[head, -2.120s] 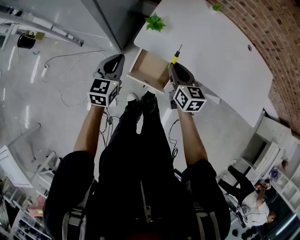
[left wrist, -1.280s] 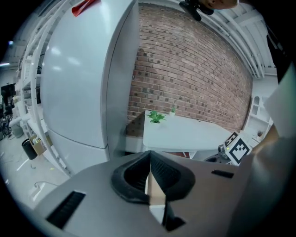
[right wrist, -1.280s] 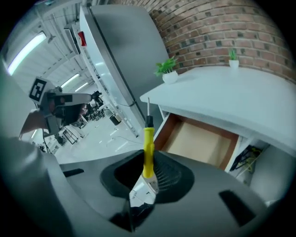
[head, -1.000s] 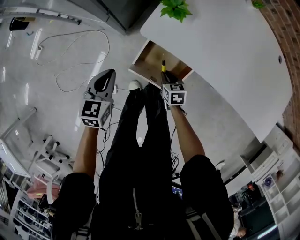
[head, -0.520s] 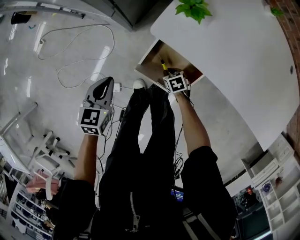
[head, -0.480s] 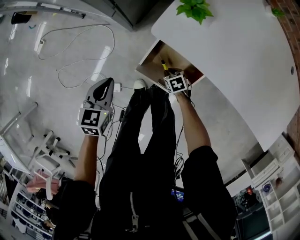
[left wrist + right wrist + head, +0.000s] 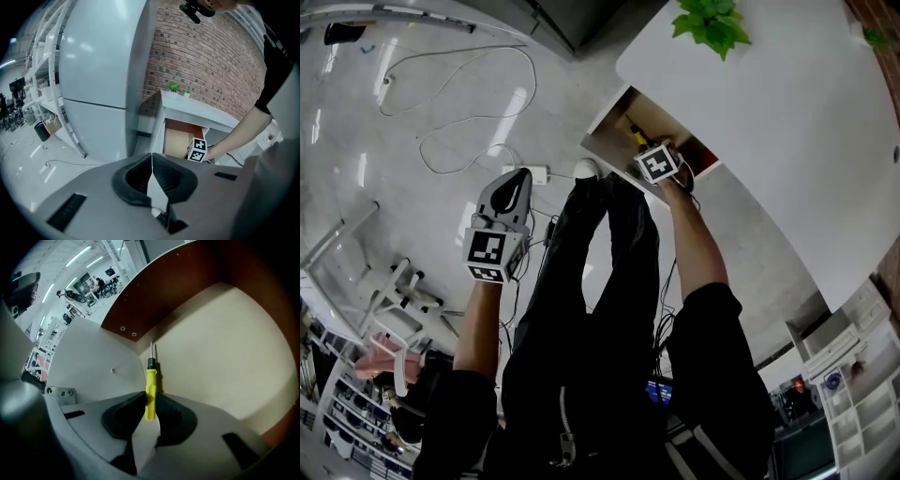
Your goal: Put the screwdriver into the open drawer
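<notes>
The yellow-handled screwdriver [image 7: 150, 387] sits between the pads of my right gripper [image 7: 149, 405], which is shut on its handle. Its thin metal shaft points down toward the pale floor of the open drawer [image 7: 220, 343], close to the drawer's left wall. From the head view, my right gripper [image 7: 645, 152] reaches steeply down inside the open drawer [image 7: 609, 141] under the white table, and a bit of the screwdriver [image 7: 636, 137] shows ahead of it. My left gripper [image 7: 516, 180] hangs over the floor to the left, shut and empty. The left gripper view shows its jaws [image 7: 151, 157] pressed together.
The white table [image 7: 769, 103] carries a green plant [image 7: 712, 23] near its edge. White cables [image 7: 459, 141] and a power adapter lie on the shiny floor to the left. My legs stand just in front of the drawer. A tall grey cabinet [image 7: 98, 70] rises left of the table.
My right gripper has dropped down into the drawer with the screwdriver, tipping to point steeply downward. My left gripper has sunk lower and stayed shut.
</notes>
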Action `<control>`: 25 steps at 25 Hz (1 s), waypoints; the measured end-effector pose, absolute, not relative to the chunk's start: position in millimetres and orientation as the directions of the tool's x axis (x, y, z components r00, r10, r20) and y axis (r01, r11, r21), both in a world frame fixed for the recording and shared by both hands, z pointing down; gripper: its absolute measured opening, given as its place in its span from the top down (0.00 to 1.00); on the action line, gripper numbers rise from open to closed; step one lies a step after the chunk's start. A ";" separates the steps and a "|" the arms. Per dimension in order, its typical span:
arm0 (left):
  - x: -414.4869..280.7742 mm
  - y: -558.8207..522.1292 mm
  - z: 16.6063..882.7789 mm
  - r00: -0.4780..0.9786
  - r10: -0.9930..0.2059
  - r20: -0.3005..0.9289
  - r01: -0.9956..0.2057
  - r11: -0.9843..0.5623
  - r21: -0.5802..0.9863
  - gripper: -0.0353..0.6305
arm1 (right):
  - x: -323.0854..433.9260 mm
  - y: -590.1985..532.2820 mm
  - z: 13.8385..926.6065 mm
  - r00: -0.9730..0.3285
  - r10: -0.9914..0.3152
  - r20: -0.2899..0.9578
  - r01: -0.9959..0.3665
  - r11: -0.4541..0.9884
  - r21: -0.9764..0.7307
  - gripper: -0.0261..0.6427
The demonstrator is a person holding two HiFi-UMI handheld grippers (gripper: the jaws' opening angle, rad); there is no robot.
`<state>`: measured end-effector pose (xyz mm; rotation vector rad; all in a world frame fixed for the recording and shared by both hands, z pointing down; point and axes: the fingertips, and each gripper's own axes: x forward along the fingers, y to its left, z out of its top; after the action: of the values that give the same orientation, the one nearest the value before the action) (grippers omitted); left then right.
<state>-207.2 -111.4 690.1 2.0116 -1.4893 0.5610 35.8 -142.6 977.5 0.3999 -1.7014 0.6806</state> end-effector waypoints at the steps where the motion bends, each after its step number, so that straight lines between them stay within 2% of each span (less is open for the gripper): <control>1: -208.2 -110.9 691.1 0.291 -0.716 0.635 -0.957 -0.217 0.194 0.91 | 35.8 -142.2 980.3 -0.238 0.096 0.966 -0.596 0.771 -0.224 0.84; 4: -208.2 -112.0 692.4 0.291 -0.715 0.636 -0.957 -0.212 0.200 0.91 | 41.9 -144.3 980.9 -0.225 0.090 0.970 -0.617 0.757 -0.214 0.80; 9: -203.8 -120.7 684.2 0.312 -0.716 0.625 -0.950 -0.230 0.211 0.91 | 54.5 -149.3 956.0 -0.228 0.023 0.973 -0.705 0.686 -0.181 0.82; 15: -190.2 -138.6 650.4 0.351 -0.725 0.592 -0.936 -0.283 0.207 0.91 | 55.7 -161.5 883.0 -0.315 -0.160 0.936 -0.816 0.548 -0.181 0.95; 25: -150.3 -172.6 577.6 0.435 -0.747 0.502 -0.899 -0.396 0.189 0.91 | 60.2 -143.3 752.3 -0.409 -0.386 0.827 -0.871 0.435 -0.228 0.95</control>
<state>-150.3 -172.6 577.6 2.2602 -1.3908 0.4729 60.2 -143.3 752.3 1.0564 -1.9813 0.8748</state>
